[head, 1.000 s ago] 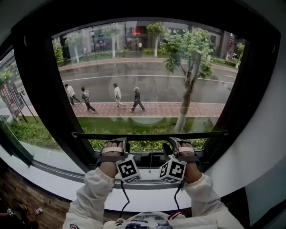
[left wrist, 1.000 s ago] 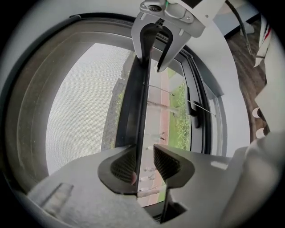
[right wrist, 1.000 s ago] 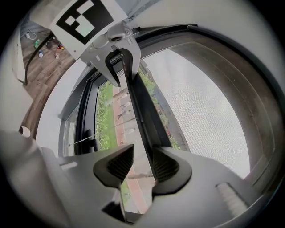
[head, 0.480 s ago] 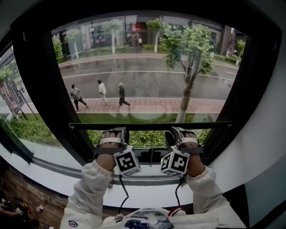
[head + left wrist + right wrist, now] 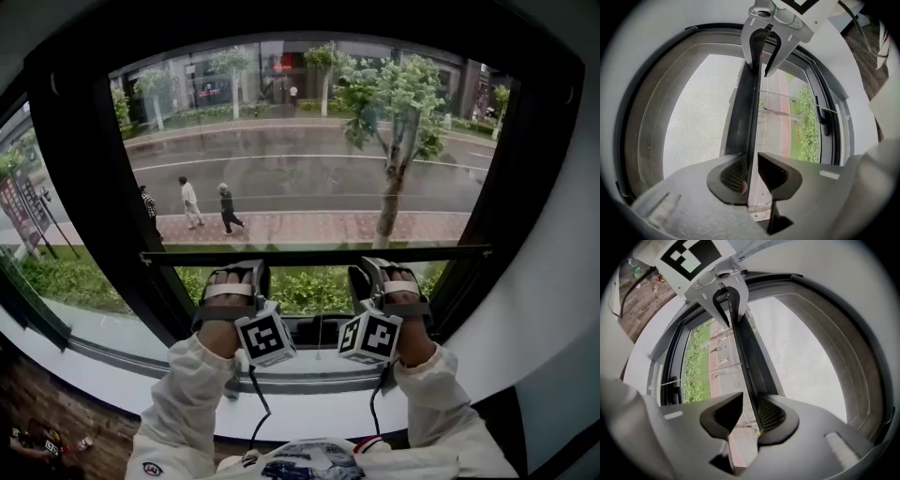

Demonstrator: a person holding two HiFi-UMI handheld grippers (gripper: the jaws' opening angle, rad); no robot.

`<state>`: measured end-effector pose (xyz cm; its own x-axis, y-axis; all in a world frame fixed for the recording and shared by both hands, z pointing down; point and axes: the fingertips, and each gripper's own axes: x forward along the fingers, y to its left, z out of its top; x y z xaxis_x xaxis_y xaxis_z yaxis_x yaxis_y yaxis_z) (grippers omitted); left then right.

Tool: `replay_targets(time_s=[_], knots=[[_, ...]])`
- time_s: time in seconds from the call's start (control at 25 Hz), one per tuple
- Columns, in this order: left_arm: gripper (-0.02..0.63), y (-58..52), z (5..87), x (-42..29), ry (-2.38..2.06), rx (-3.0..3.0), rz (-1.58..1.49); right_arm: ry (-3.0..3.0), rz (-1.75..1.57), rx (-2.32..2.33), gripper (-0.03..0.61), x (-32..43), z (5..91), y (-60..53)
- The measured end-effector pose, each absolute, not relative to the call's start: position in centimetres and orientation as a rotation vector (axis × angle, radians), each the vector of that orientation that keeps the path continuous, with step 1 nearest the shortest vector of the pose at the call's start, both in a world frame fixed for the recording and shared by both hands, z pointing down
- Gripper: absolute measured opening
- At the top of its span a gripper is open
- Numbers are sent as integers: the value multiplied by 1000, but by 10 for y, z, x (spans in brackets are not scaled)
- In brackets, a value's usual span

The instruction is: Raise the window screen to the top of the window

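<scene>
Both gripping: left gripper [image 5: 751, 163] and right gripper [image 5: 749, 409] were closed on the bottom bar [image 5: 314, 253] of the window screen [image 5: 696, 112] — bar ran straight through each pair of jaws, grippers side by side near its middle. Mesh sat above the jaws — open gap [image 5: 314, 291] below them.

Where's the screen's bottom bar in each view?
Head view: bottom bar runs level across mid-frame.
Left gripper view: bottom bar runs upright through centre, between the jaws.
Right gripper view: bottom bar upright, centre, between the jaws.
Shared landmark: green hedge.
</scene>
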<state>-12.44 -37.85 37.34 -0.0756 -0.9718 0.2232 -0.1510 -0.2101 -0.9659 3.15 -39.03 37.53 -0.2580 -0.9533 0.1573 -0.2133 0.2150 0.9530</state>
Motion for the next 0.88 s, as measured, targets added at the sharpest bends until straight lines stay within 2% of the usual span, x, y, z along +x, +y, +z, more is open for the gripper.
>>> replay_targets(time_s=[0.88], knots=[[72, -380, 312, -127, 1285, -1353, -1297, -1616, -1213, 1207, 87, 28, 310, -393]])
